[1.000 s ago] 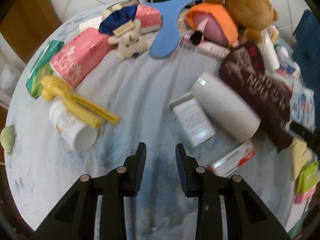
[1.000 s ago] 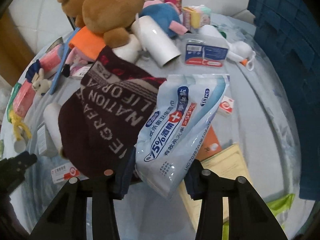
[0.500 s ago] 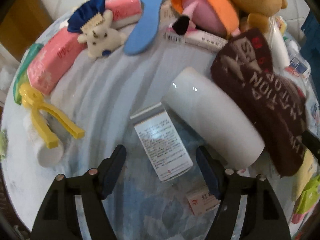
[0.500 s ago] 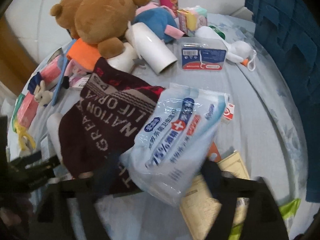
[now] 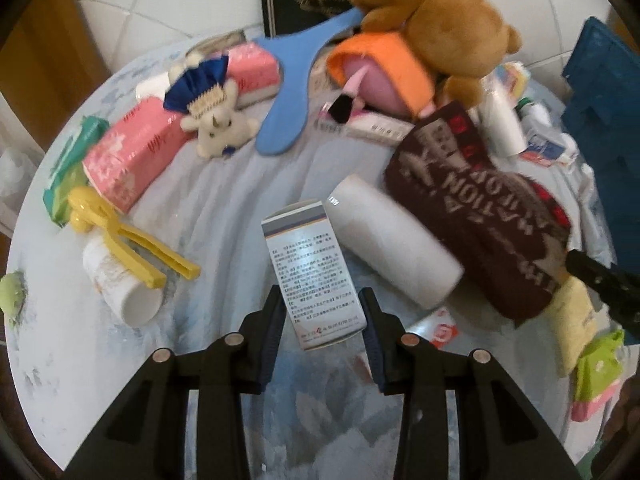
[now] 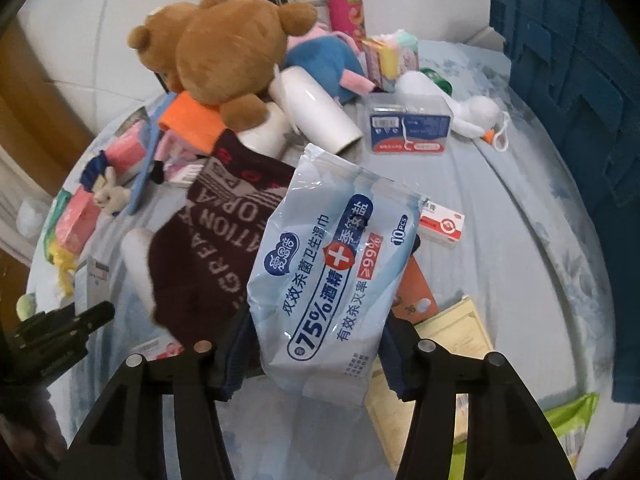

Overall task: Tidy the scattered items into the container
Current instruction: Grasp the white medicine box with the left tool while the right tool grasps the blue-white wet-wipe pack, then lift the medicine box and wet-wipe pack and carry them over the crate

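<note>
A white medicine box (image 5: pixel 314 276) with printed text sits between the fingers of my left gripper (image 5: pixel 322 316), and both pads press its sides just above the pale blue tablecloth. My right gripper (image 6: pixel 316 344) is shut on a light blue pack of 75% alcohol wipes (image 6: pixel 332 268), which it holds above the table. The dark blue container (image 6: pixel 580 80) stands at the right edge, and its wall (image 5: pixel 608 120) also shows in the left wrist view. The right gripper's tip (image 5: pixel 604 280) shows at the right in the left wrist view.
A white roll (image 5: pixel 396 240) lies right beside the box, with a maroon knit cloth (image 5: pixel 480 216) behind it. A brown teddy (image 6: pixel 232 48), pink tissue packs (image 5: pixel 132 156), a yellow clip (image 5: pixel 128 240), a white bottle (image 5: pixel 120 284) and a floss box (image 6: pixel 408 128) crowd the round table (image 6: pixel 520 240).
My left gripper moved forward, opened wide around the white box, then closed on it. The right gripper kept the wipes pack and shifted slightly.
</note>
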### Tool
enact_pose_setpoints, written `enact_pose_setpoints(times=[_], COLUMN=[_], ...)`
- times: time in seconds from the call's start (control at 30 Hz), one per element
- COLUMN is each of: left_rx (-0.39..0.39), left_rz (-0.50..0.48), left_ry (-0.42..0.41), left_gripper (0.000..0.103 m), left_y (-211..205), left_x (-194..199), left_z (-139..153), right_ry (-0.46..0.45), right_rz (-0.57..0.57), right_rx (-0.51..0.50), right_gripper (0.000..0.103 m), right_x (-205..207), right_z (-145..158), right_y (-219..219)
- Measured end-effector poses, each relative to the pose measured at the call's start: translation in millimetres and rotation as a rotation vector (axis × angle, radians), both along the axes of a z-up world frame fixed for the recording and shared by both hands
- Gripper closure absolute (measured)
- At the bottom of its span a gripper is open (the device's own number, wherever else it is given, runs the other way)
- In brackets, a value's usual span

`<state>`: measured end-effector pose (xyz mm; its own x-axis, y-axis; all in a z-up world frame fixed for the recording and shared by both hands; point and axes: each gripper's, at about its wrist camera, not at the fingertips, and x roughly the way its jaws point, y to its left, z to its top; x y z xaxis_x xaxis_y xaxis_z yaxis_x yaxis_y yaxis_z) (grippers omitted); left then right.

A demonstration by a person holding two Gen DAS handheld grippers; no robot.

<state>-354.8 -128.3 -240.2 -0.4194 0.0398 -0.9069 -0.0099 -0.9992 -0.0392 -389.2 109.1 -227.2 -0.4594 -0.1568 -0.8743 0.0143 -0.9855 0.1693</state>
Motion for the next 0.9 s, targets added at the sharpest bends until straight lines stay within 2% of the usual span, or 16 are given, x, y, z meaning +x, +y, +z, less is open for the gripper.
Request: enact_pose_setpoints(times=[0.2, 0.33, 0.7, 0.9], left_rx=[0.007, 0.002, 0.002, 0.011], left_rz=[-0.039, -0.042, -0.042, -0.079], left_ry=[0.065, 0.093, 0.189, 0.233], left_gripper=[0.067, 0.067, 0.067, 0.067], left_y=[10, 23, 59, 72], left_x=[-4, -4, 34, 47], left_z=[46, 62, 106, 128], right_ry=[0.051, 0.082, 0.197, 0.241], right_rz=[0.029, 0.051, 0.140, 0.121], right_rx=[-0.002, 0.002, 0.025, 0.051], right_gripper=[0.049, 0.049, 0.049, 0.049], right_x=[17, 28, 65, 86], right_z=[26, 44, 99, 123], right_y=[-3, -3, 3, 9])
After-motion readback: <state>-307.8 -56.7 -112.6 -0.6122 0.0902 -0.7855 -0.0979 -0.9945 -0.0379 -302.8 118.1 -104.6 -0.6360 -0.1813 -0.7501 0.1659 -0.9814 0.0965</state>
